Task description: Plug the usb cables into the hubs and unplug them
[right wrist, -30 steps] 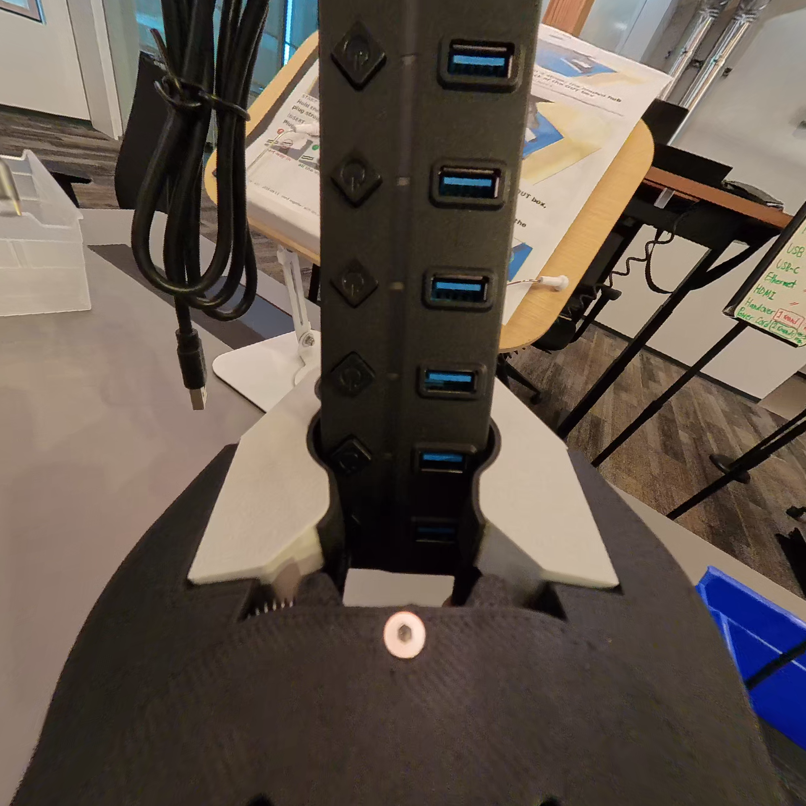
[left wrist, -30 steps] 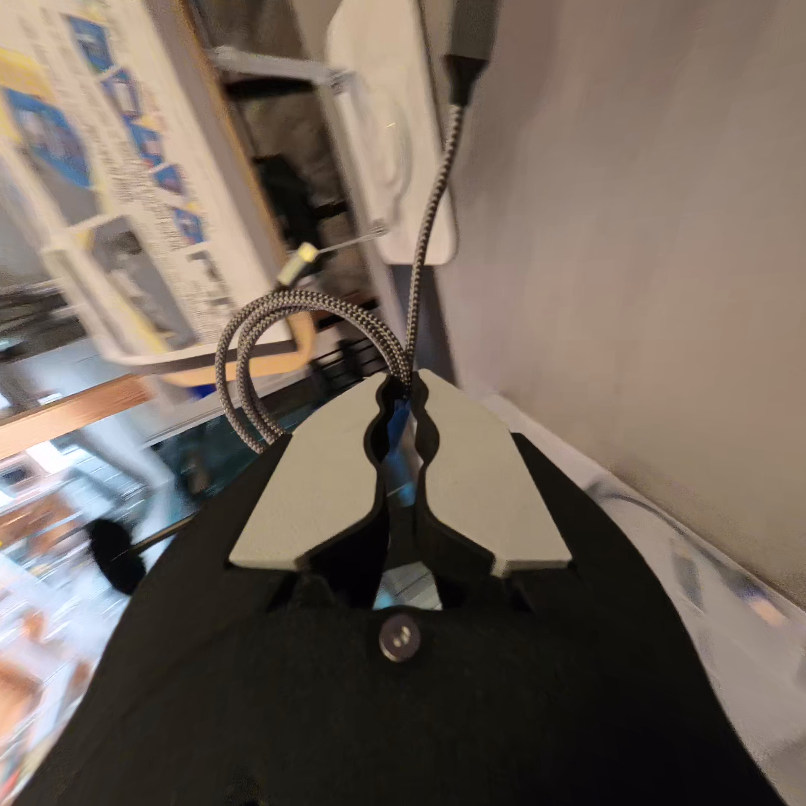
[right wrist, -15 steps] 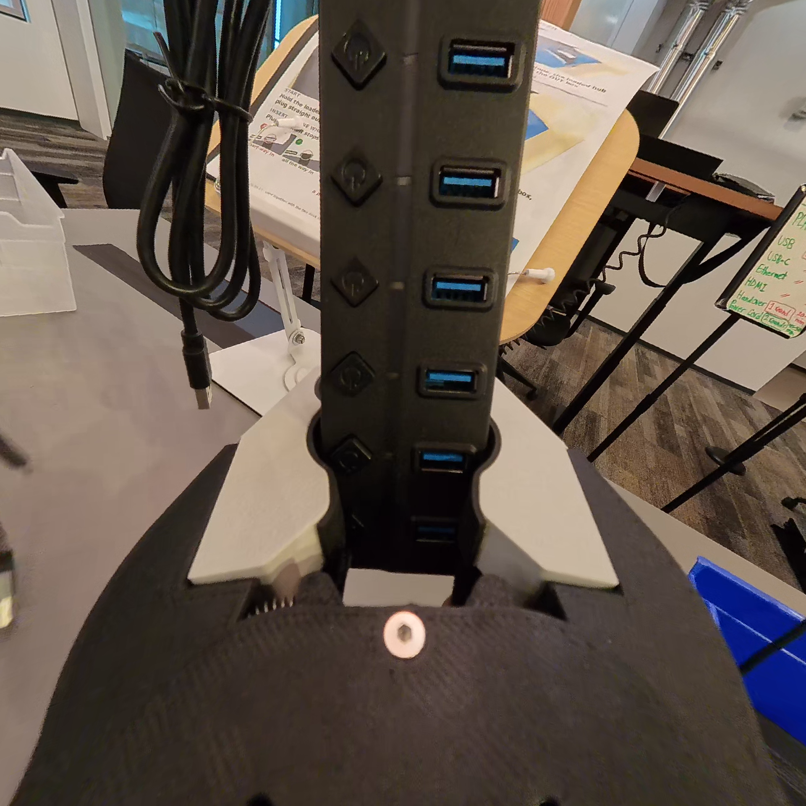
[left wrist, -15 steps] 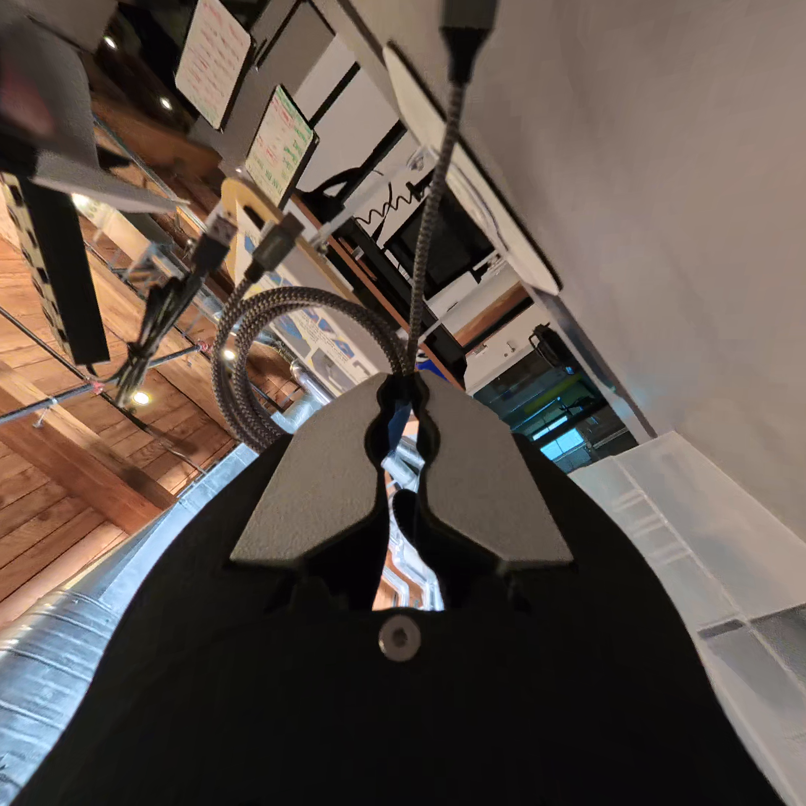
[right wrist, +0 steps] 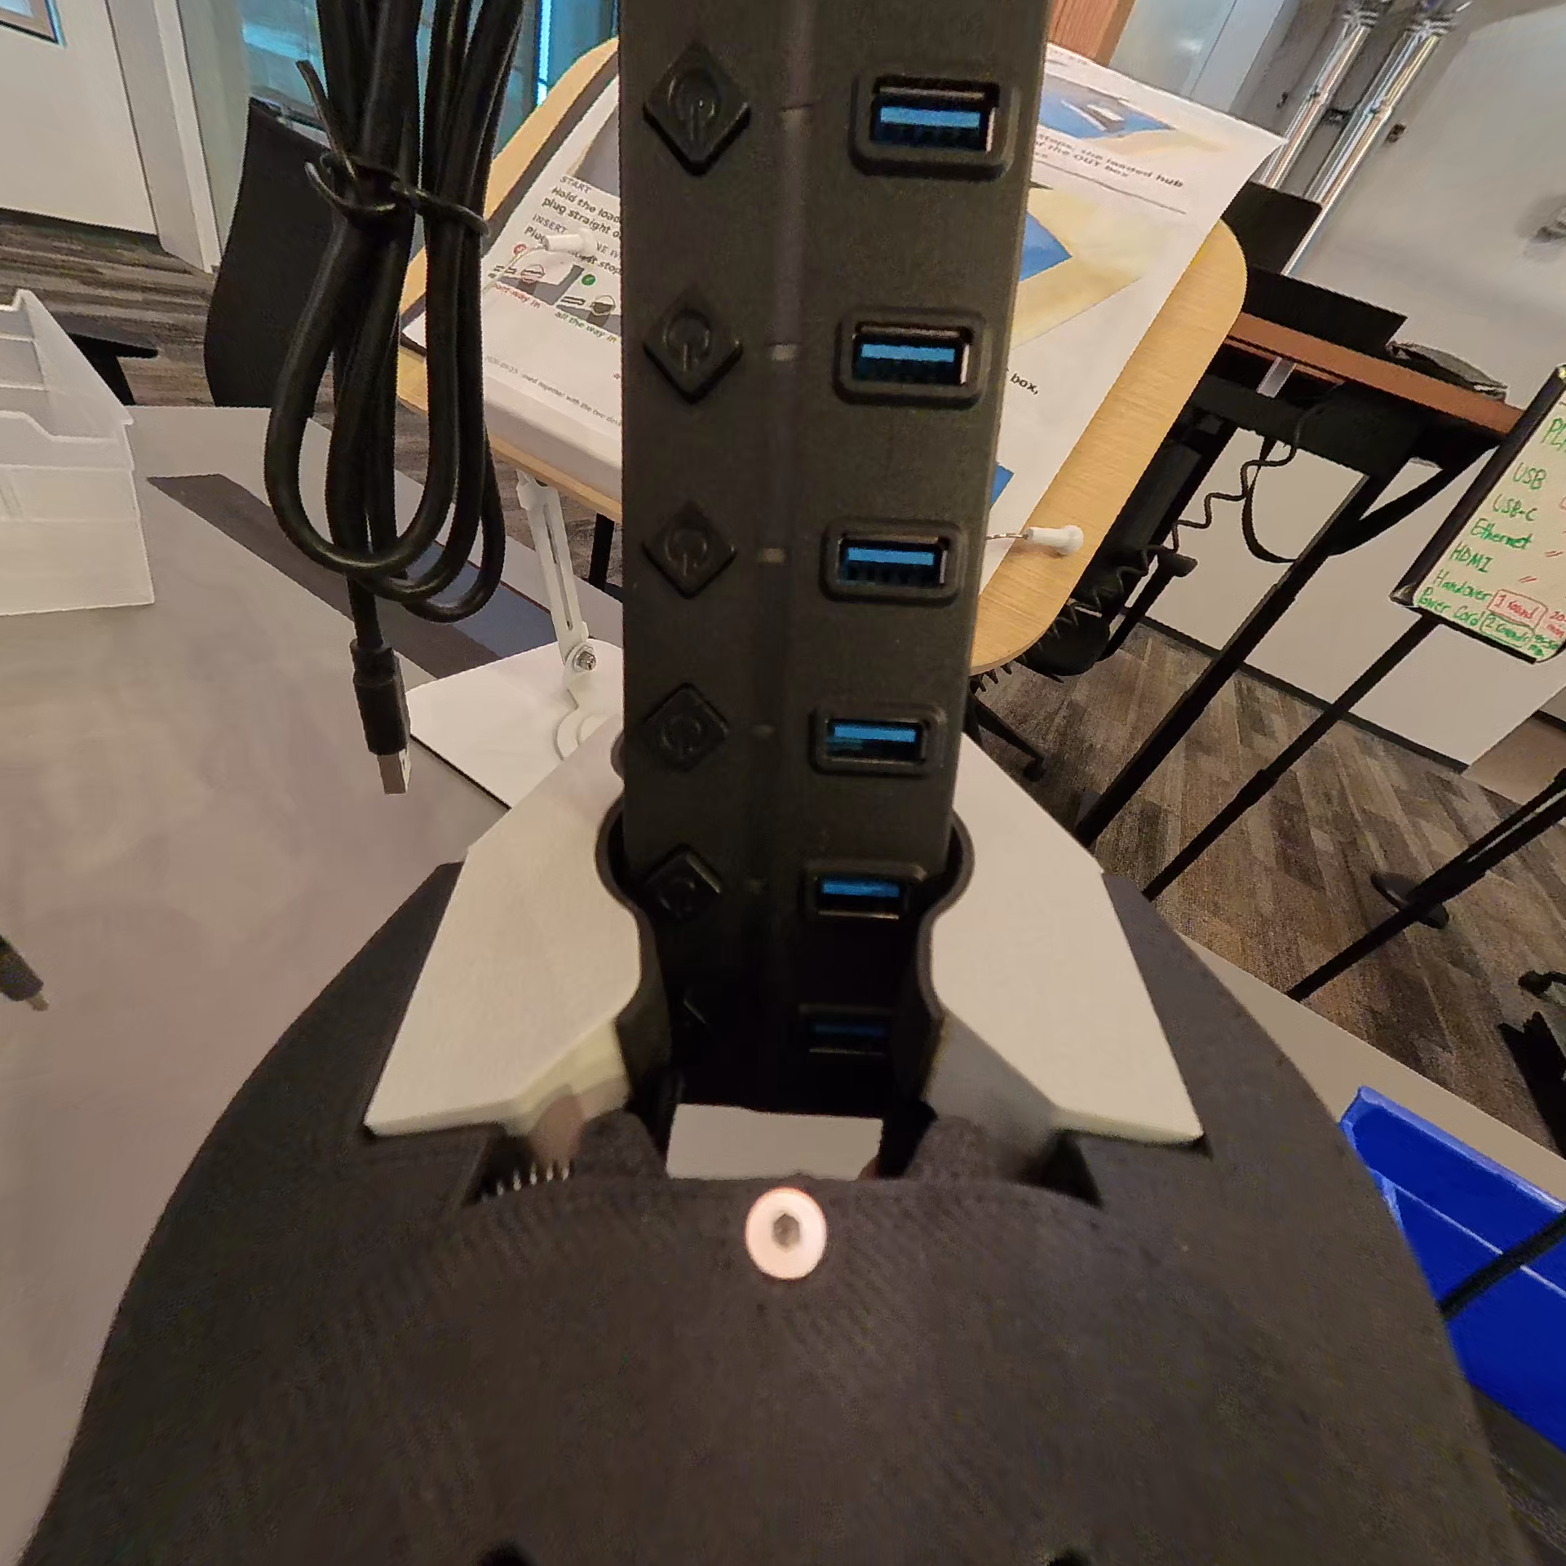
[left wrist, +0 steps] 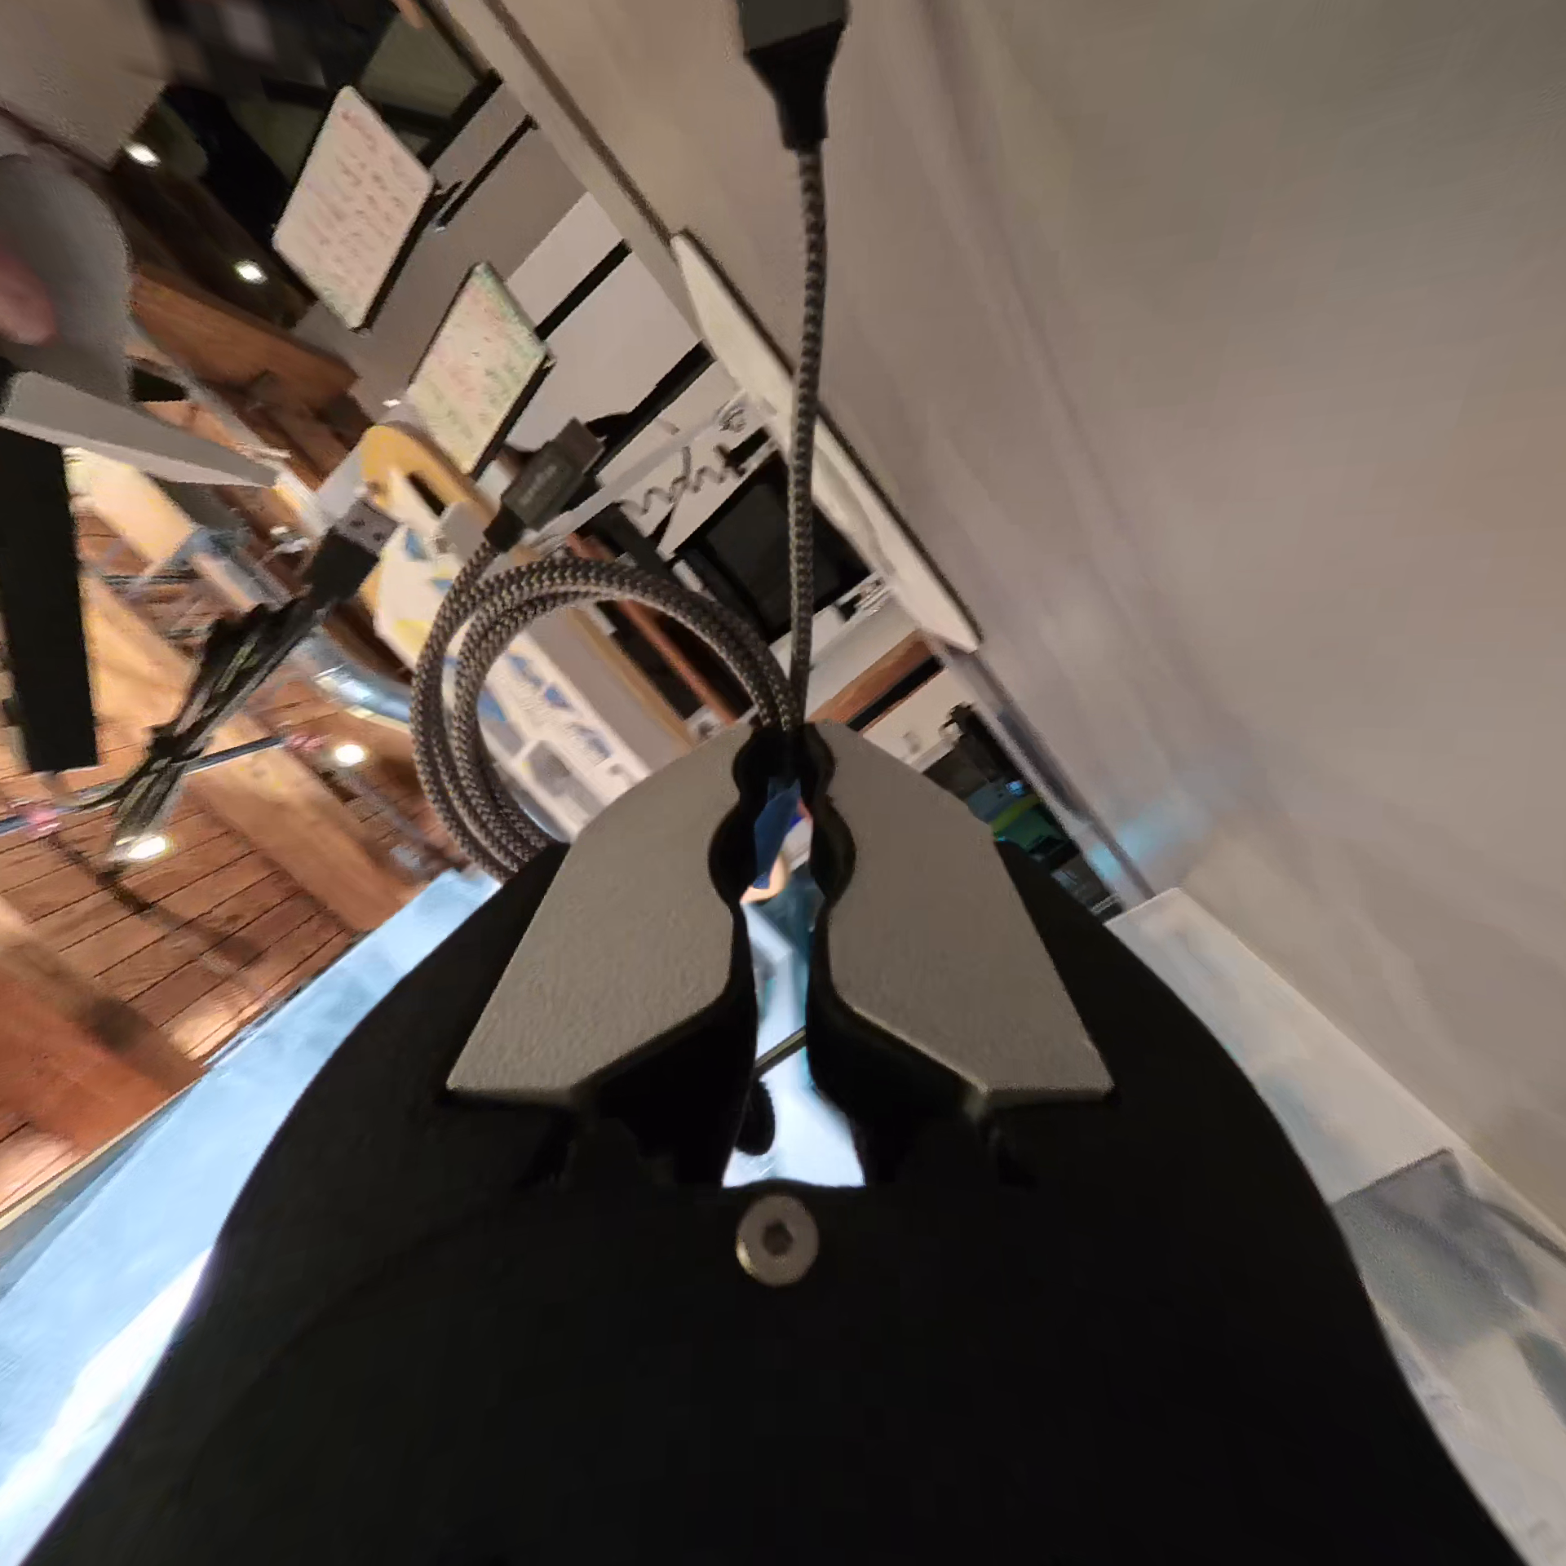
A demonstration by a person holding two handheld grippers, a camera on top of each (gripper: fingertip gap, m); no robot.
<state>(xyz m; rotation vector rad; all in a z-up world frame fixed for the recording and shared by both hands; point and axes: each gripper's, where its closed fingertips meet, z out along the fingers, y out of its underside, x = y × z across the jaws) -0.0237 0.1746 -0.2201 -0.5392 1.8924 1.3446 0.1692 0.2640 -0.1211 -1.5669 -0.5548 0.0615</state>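
Grey table [right wrist: 195,763], bundled black cord [right wrist: 373,381] beside hub [right wrist: 813,424]

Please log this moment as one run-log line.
left gripper: shut on braided cable | right gripper: shut on hub | visible ports empty

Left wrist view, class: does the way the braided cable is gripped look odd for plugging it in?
Yes. The left gripper pinches the braided cable mid-coil, not at a plug; one connector sticks out ahead, unsupported.

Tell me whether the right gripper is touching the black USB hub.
Touching. The right wrist view shows the right gripper with both pale fingers pressed against the sides of the USB hub.
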